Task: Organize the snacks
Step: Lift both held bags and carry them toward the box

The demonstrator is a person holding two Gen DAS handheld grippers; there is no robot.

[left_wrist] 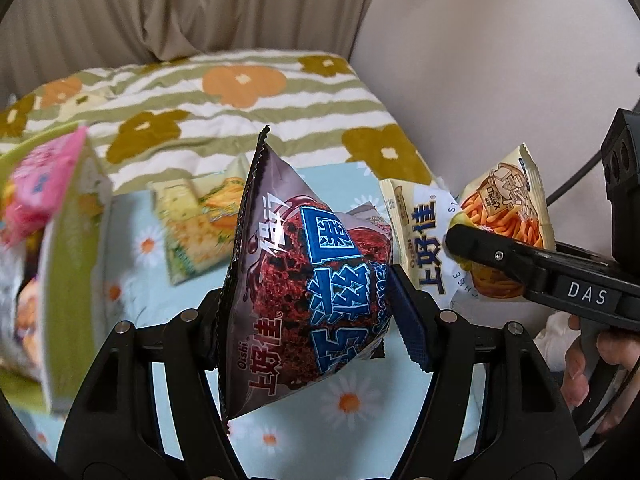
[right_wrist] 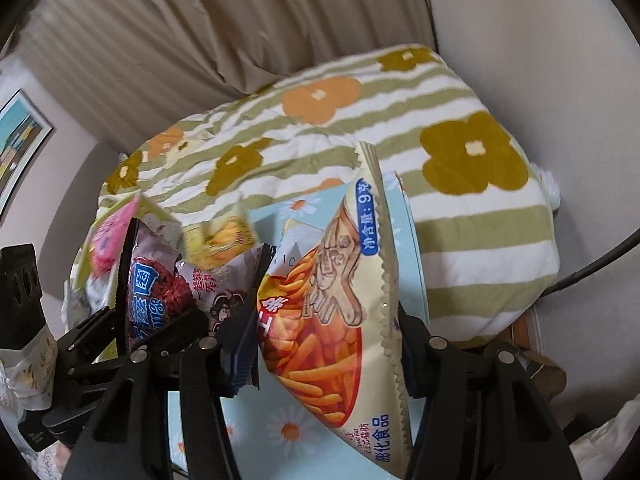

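Observation:
My left gripper (left_wrist: 308, 312) is shut on a grey-brown Oishi chocolate-ring snack bag (left_wrist: 296, 280) and holds it upright above the light-blue daisy cloth (left_wrist: 348, 400). It also shows in the right wrist view (right_wrist: 152, 296). My right gripper (right_wrist: 324, 340) is shut on a cream bag of orange snack sticks (right_wrist: 336, 320), lifted off the cloth; this bag shows at the right of the left wrist view (left_wrist: 504, 216). A green box (left_wrist: 68, 272) holding pink and other packets stands at the left.
A yellow snack bag (left_wrist: 200, 224) lies on the cloth behind the held bag. Another cream Oishi bag (left_wrist: 420, 236) lies at the right. A folded flower-and-stripe quilt (left_wrist: 224, 108) sits behind, with a beige curtain (left_wrist: 180, 8) and wall beyond.

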